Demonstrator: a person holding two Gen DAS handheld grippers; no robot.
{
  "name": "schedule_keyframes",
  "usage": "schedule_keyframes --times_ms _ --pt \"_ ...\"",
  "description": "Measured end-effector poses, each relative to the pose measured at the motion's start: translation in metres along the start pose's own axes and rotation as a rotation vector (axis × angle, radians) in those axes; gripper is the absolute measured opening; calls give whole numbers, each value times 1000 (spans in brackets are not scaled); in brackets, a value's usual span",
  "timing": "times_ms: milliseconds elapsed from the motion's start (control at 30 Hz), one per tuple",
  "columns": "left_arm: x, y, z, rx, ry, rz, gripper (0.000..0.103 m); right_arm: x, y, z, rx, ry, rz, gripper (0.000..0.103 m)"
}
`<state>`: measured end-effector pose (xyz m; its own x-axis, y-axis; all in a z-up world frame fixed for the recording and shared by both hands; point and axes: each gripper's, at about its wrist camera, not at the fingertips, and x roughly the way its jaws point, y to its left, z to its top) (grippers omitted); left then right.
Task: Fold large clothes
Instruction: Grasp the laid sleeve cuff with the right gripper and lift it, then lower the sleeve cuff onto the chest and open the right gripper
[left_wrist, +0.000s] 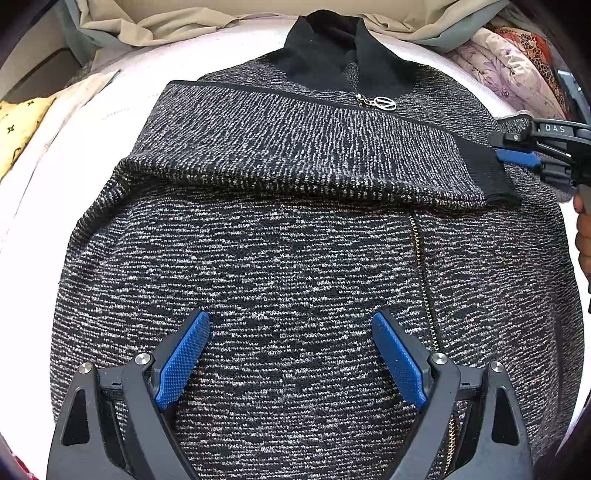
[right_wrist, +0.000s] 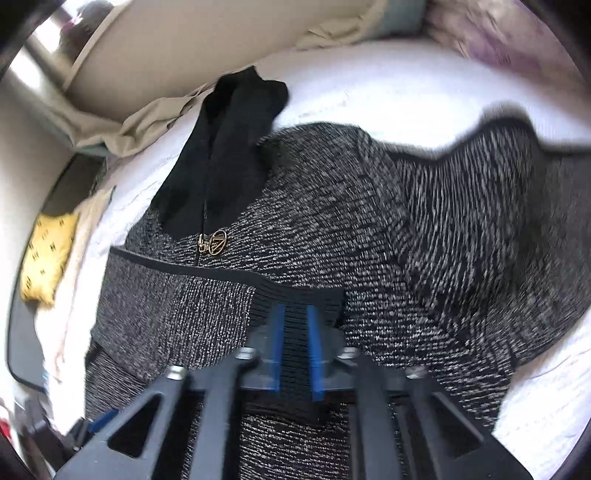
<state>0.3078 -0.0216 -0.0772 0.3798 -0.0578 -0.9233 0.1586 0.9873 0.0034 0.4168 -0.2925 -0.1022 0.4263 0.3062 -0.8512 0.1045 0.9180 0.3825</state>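
Over the lower front of the jacket (left_wrist: 295, 266), the left gripper (left_wrist: 291, 354) hangs with its jaws spread wide, nothing between them, the blue textured pads (left_wrist: 183, 363) angled outward above the knit. It points steeply down at the cloth, and whether the fingertips touch the fabric cannot be told.

Spread flat on a white bed sheet (left_wrist: 122, 103), the jacket is a thick black-and-white marled knit with a plain black stand-up collar (left_wrist: 332, 55) and a gold zipper (left_wrist: 424, 273) running down the front. A round gold zipper pull (left_wrist: 385, 103) lies just below the collar. One sleeve (left_wrist: 295, 147) is folded straight across the chest, and its ribbed black cuff (left_wrist: 487, 173) ends near the jacket's right edge.

At that cuff sits the right gripper (right_wrist: 295, 350), tilted down toward the bed. Its jaws stand a little apart with the ribbed cuff (right_wrist: 295, 332) lying between the two blue pads (right_wrist: 275, 347); the picture is blurred, and the pads look slack rather than pressed on the cloth. In the left wrist view, part of a person's hand (left_wrist: 583, 236) shows at the right edge, behind that gripper (left_wrist: 517, 157). The other sleeve (right_wrist: 480, 206) lies rumpled out to the right on the sheet.

Beige crumpled fabric (left_wrist: 177, 22) lies beyond the collar, and a yellow patterned cushion (left_wrist: 18, 125) at the far left.
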Motion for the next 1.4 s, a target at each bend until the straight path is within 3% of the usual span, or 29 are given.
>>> schedule_keyframes --times_ms 67,133,300,367,467,500,633,800,867,1000,1133,1267,1367,1400 --pt "0 1 1 -3 2 -5 92 5 -9 -2 34 6 8 45" --pt "0 3 1 -8 4 -10 92 10 -17 -3 50 7 2 45" --pt "2 6 2 -9 4 -13 92 21 -20 0 35 0 81 45" --pt "3 6 3 -7 2 -9 92 29 -11 3 -18 21 120 38" --pt "4 5 3 -4 -2 -2 92 42 2 7 -83 60 140 6" --pt "5 4 3 -3 -4 0 93 46 4 8 -84 75 141 6" --pt "7 4 4 0 -7 5 93 39 20 16 -158 -3 65 4" --pt "8 5 5 -5 -9 1 93 -5 46 31 -244 -206 65 4" --pt "9 6 5 -5 -11 1 93 -12 57 31 -294 -250 39 4" --pt "9 4 5 1 -15 8 93 -2 61 26 -346 -245 -36 4" --pt "8 1 3 3 -19 13 93 23 41 17 -320 -171 -119 5" --pt "5 -3 -2 9 -19 18 93 34 26 8 -283 -122 -175 13" --pt "3 -4 -4 8 -17 21 93 21 19 10 -219 -90 -177 39" --pt "2 -4 -5 7 -16 23 93 15 16 9 -204 -86 -185 44"
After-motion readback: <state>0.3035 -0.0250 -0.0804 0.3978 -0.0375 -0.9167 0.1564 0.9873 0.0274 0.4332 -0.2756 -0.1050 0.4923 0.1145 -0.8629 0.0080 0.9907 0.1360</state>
